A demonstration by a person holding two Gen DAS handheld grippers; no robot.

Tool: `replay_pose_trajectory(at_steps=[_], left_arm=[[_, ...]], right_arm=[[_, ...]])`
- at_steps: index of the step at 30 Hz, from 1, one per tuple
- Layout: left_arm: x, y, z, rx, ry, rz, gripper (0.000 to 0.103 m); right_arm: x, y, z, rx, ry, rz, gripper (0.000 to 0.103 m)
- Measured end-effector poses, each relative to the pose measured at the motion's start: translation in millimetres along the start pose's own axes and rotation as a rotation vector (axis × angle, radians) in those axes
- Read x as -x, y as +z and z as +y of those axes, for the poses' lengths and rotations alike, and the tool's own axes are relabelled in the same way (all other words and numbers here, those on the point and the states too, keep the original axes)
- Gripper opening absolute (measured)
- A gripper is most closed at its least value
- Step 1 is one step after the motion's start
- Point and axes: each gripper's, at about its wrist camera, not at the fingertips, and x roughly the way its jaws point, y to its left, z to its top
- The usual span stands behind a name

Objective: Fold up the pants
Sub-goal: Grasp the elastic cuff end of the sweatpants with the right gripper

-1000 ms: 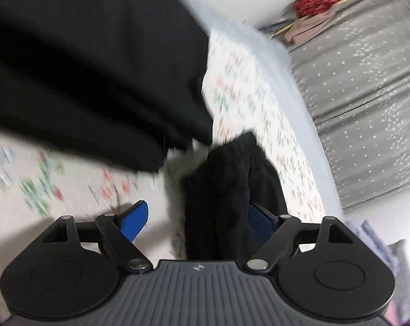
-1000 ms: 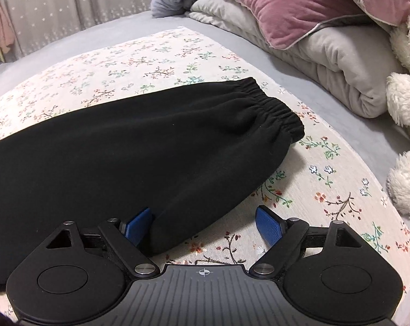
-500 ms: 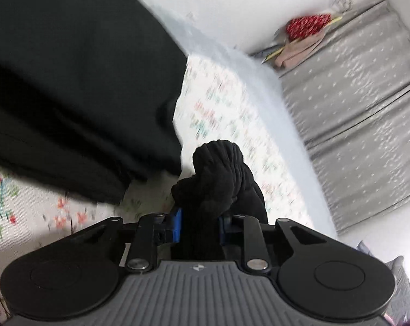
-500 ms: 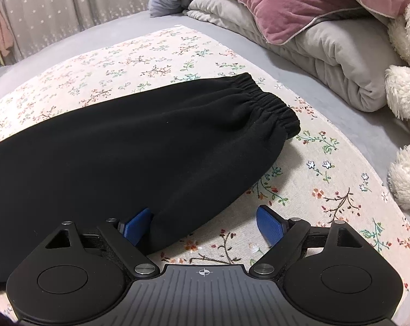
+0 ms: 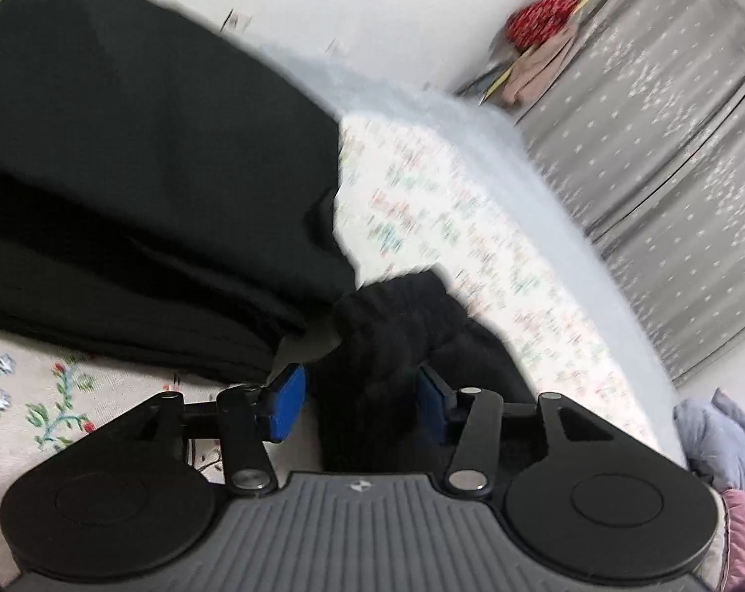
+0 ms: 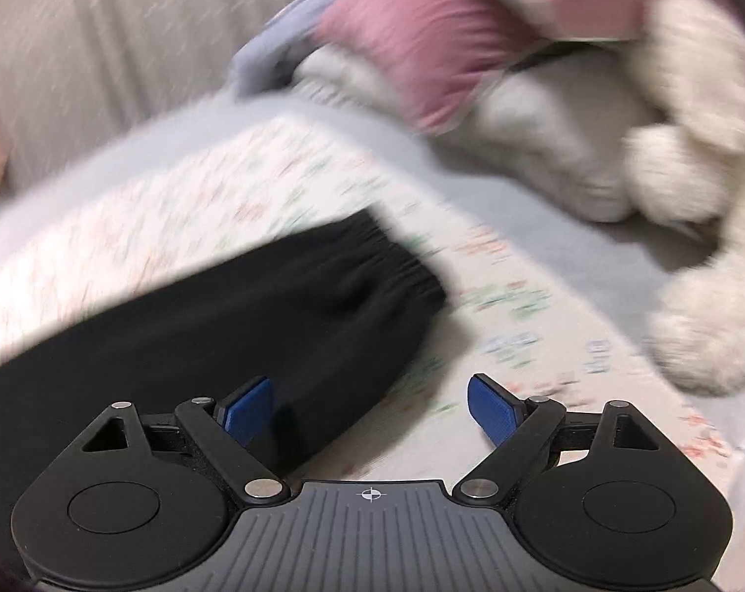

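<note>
The black pants (image 5: 150, 172) lie folded in layers on the floral bed sheet (image 5: 446, 207), filling the upper left of the left wrist view. A bunched ribbed cuff (image 5: 397, 315) sticks up between the blue pads of my left gripper (image 5: 360, 389). Those jaws are opening; the left pad stands clear of the fabric. In the blurred right wrist view a pants leg (image 6: 224, 320) ends in an elastic cuff (image 6: 397, 266). My right gripper (image 6: 370, 394) is open wide, with the leg's near edge lying against its left finger (image 6: 249, 407).
A grey dotted curtain (image 5: 668, 148) hangs past the bed's far edge, with a red bundle (image 5: 545, 24) above it. Pink pillows (image 6: 421, 49), grey bedding (image 6: 545, 138) and a white plush toy (image 6: 692, 172) crowd the right side.
My left gripper closed on the cuff half a second ago and has since widened again. The right gripper has swung sideways and rolled, blurring its view; it has stayed open.
</note>
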Motion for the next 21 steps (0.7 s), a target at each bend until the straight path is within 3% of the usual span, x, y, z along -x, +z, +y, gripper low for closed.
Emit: replay_pose_trajectory(at_steps=[3, 7, 10, 13, 15, 21], left_arm=[[9, 7, -20, -0.054, 0.014, -0.073, 0.057], [8, 10, -36, -0.104, 0.005, -0.118, 0.058], [-6, -3, -53, -0.191, -0.043, -0.056, 0.058], [-14, -27, -78, -0.319, -0.077, -0.018, 0.058], [-16, -41, -94, -0.404, -0.104, -0.009, 0.058], [-32, -81, -134, -0.588, -0.165, 0.092, 0.058]], right_arm=[[-5, 6, -37, -0.201, 0.011, 0.043, 0.086], [-21, 4, -47, -0.303, 0.156, 0.115, 0.081], [-36, 9, -43, -0.290, 0.170, 0.129, 0.073], [-48, 15, -47, -0.319, 0.197, 0.120, 0.056], [-56, 17, -48, -0.340, 0.250, 0.135, 0.032], [-71, 17, -53, -0.465, 0.336, 0.150, 0.025]])
